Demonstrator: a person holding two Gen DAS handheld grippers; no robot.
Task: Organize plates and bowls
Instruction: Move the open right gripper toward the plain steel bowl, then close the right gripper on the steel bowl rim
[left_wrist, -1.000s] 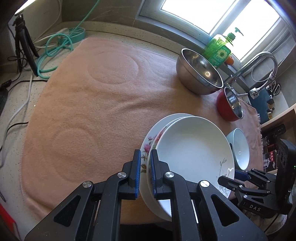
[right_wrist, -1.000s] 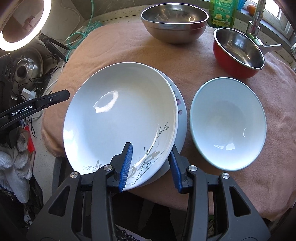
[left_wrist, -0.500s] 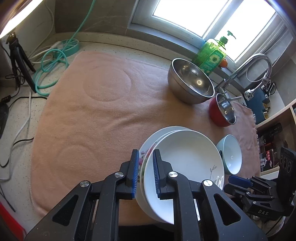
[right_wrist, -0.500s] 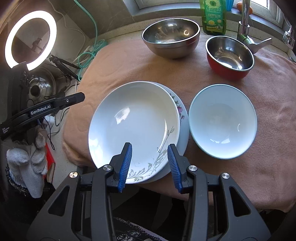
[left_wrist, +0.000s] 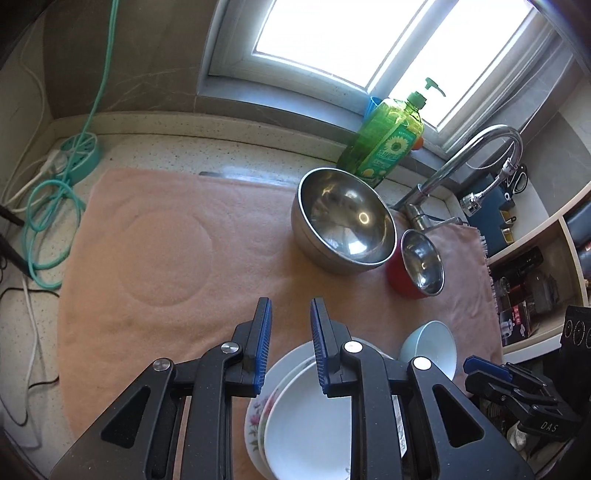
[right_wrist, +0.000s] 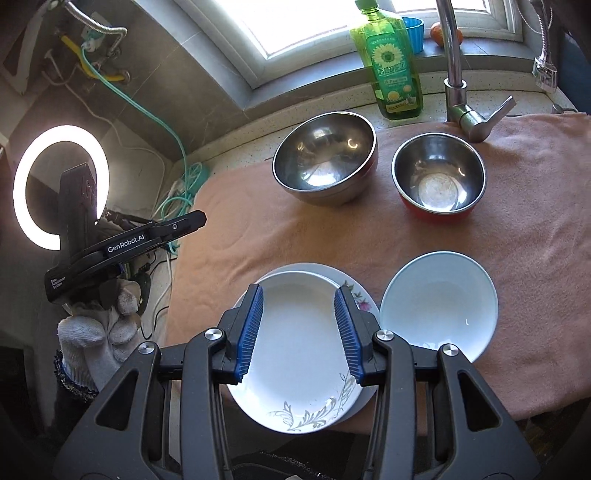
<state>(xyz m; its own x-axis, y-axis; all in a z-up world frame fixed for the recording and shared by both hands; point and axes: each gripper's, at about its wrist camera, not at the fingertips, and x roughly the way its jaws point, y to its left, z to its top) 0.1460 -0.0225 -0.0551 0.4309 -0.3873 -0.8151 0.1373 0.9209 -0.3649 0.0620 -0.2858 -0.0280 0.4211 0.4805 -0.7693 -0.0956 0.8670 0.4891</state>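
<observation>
A white plate with a grey leaf pattern (right_wrist: 295, 343) lies stacked on a floral plate (right_wrist: 360, 299) near the front edge of the pink towel (right_wrist: 258, 221). My right gripper (right_wrist: 298, 291) hovers above the white plate, open, with no pad touching it. In the left wrist view my left gripper (left_wrist: 291, 302) stands open over bare towel, nothing between its fingers, and the stacked plates (left_wrist: 306, 424) lie below its base. A pale blue bowl (right_wrist: 439, 306) sits right of the plates. Behind stand a large steel bowl (right_wrist: 325, 158) and a red bowl with a steel inside (right_wrist: 437, 177).
A green soap bottle (right_wrist: 393, 66) and a tap (right_wrist: 454, 74) stand at the back by the window. Teal cable and a power strip (left_wrist: 74, 155) lie left of the towel. A ring light (right_wrist: 59, 184) and a gloved hand (right_wrist: 96, 332) are at the left. Shelves (left_wrist: 535, 258) stand right.
My left gripper has opened, let go of the plates' rim, and drawn up and back from it. My right gripper has risen too, so the plates look smaller.
</observation>
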